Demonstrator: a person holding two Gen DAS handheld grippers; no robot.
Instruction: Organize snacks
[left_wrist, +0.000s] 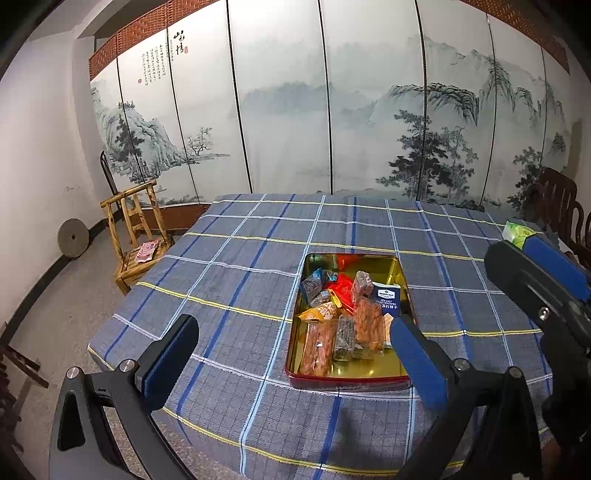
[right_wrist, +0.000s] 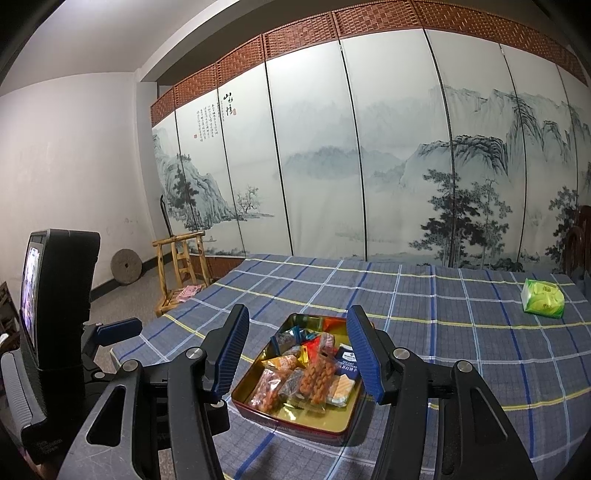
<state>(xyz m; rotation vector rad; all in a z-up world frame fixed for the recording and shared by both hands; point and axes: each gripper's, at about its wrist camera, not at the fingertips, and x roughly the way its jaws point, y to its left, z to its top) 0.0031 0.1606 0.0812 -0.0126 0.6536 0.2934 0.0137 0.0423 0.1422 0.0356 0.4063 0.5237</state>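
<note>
Above snack tin, both tongs agape, empty

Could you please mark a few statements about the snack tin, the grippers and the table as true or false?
1. The snack packets lie inside the open tin. True.
2. The left gripper is shut on a packet. False: its jaws are wide open and hold nothing.
3. A green tissue pack sits on the tablecloth, apart from the tin. True.
4. The right gripper holds the green pack. False: it is open and empty, hovering near the tin.
5. The tin has a lid on it. False: it is uncovered, its gold inside showing.
6. A wooden chair stands beside the table. True.
</note>
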